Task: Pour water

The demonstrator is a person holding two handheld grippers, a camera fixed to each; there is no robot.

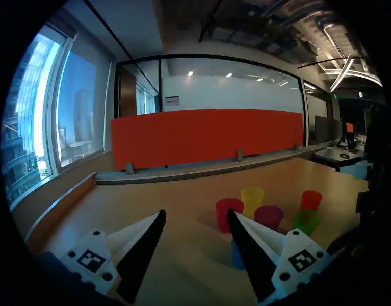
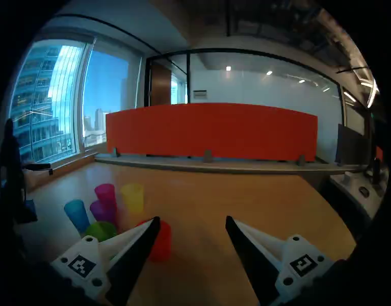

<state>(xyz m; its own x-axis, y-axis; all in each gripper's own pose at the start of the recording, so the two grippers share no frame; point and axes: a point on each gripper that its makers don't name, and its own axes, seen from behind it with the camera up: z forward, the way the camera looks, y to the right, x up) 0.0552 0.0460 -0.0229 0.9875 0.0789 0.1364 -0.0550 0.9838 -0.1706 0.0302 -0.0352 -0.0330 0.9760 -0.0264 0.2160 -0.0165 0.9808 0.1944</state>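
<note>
Left claw (image 1: 196, 211) released, empty; we note coloured cups (image 1: 269, 217) on the bench (image 1: 185, 199) just ahead, rightward. Right claw (image 2: 192, 218) released; red cup (image 2: 163, 240) just left of it. Wall sign (image 1: 172, 101) unreadable.

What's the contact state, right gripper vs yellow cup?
Apart. Right gripper view: the yellow cup stands well beyond the open right gripper, with the red cup nearer.

left gripper view rides low over the pale wooden tabletop (image 1: 185, 194), facing the long orange partition panel (image 1: 205, 135), cluster of coloured plastic cups (image 1: 269, 215) close at its right. right gripper view faces that same panel, cups low-left.
</note>
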